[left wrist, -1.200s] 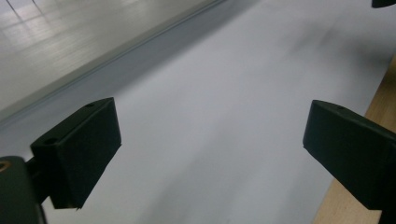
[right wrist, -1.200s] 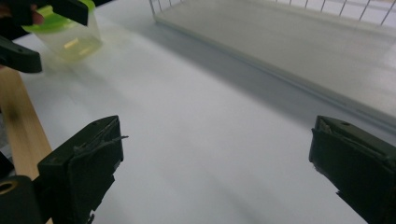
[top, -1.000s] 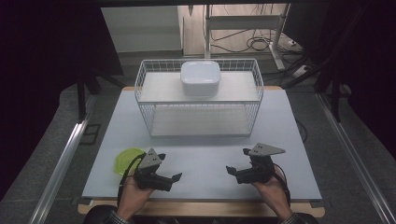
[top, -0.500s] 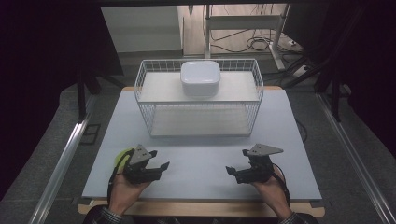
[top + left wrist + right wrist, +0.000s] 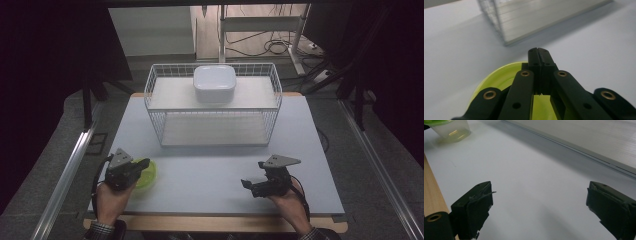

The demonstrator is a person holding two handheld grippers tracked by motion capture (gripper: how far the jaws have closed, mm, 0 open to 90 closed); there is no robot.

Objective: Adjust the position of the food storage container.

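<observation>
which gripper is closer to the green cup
Left. The left gripper is right over the green cup, its jaws shut at the cup's rim. The right gripper sits far across the table from the cup, jaws open, with bare tabletop between them.

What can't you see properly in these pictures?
- Green cup, left gripper view: the shut left gripper covers its rim; whether the pads pinch it can't be told.
- Cup, right gripper view: cut off by the top edge.
- White box, high view: its contents are hidden.
</observation>
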